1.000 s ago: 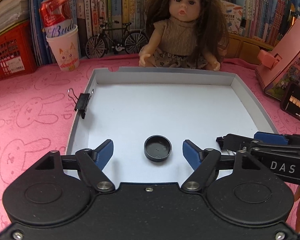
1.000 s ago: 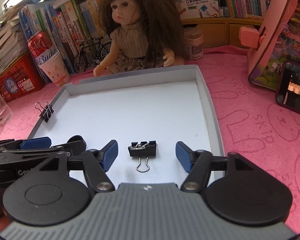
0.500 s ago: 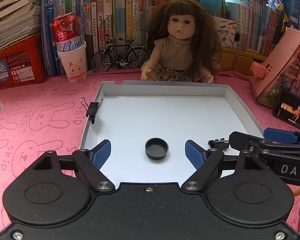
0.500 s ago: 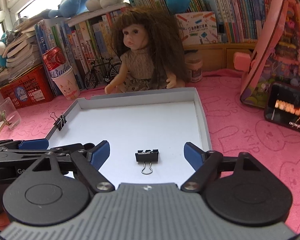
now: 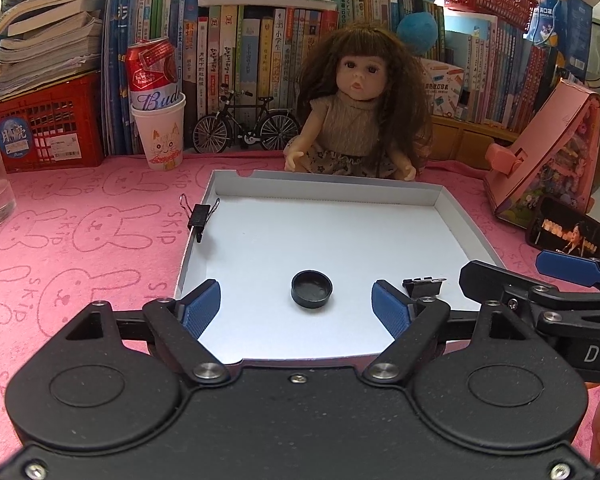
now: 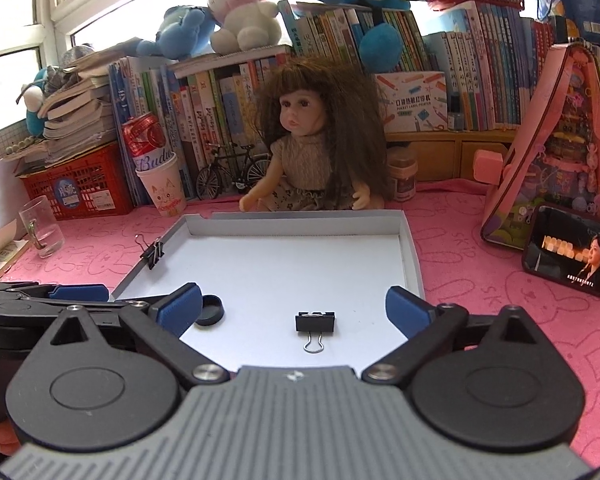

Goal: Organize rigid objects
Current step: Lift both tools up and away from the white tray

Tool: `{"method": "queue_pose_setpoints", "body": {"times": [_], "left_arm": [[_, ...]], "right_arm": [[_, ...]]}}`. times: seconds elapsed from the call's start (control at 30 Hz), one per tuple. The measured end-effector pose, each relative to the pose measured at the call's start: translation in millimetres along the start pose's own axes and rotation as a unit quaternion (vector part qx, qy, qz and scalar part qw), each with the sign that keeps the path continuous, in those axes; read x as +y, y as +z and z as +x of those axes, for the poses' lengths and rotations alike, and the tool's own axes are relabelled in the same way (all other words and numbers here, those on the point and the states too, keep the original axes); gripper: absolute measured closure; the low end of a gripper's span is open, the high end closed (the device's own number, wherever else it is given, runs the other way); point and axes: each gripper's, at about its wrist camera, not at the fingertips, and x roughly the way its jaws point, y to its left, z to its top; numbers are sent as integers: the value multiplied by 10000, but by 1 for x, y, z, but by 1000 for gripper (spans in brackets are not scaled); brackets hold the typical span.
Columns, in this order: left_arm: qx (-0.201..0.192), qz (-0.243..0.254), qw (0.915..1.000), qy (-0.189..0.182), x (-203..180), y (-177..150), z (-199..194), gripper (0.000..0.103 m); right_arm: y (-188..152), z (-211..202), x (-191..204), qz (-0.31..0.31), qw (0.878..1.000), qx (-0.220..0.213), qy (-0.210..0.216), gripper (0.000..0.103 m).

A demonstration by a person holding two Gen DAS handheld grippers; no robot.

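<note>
White shallow tray (image 5: pixel 452 216) on pink bench cloth (image 5: pixel 84 248). Left wrist view: left gripper (image 5: pixel 296 312) jaws open, nothing pinched; black round cap (image 5: pixel 311 290) sits loose on tray floor ahead, between the blue pads but not touched. A binder clip (image 5: pixel 422 285) lies just right of it, partly hidden by the right pad. Second binder clip (image 5: pixel 199 216) is clamped on the tray's left wall. Doll (image 5: pixel 360 104) sits behind the tray.

Right wrist view: right gripper (image 6: pixel 294 312) jaws opening, very wide, holding nothing; binder clip (image 6: pixel 315 322) lies flat on tray floor between the pads, untouched. Cap (image 6: pixel 209 311) near left pad.

Risks, my read: the two grippers are close side by side, so a sideways move could bump them or knock cap and clip around. Clip's wire handle is thin and low; a shallow pinch may slip off or snag the tray floor.
</note>
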Motion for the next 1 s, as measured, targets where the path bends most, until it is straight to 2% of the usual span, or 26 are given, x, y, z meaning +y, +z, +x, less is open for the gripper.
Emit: {"method": "queue_pose_setpoints", "body": {"times": [0.6,0.8,1.0], "left_arm": [[-297,220,9992,-143,9,-40,-51,20],[-353,450,9982,-192,7,-59,-62,19],[-328,464,9977,-360,12,-77,-69,19]], "right_arm": [[-27,-41,21,-406,9985,-228,300,0],[-43,-52,25,-486,9982,-219,273,0],[-58,-61,27,-455,9984,-262,220,0]]}}
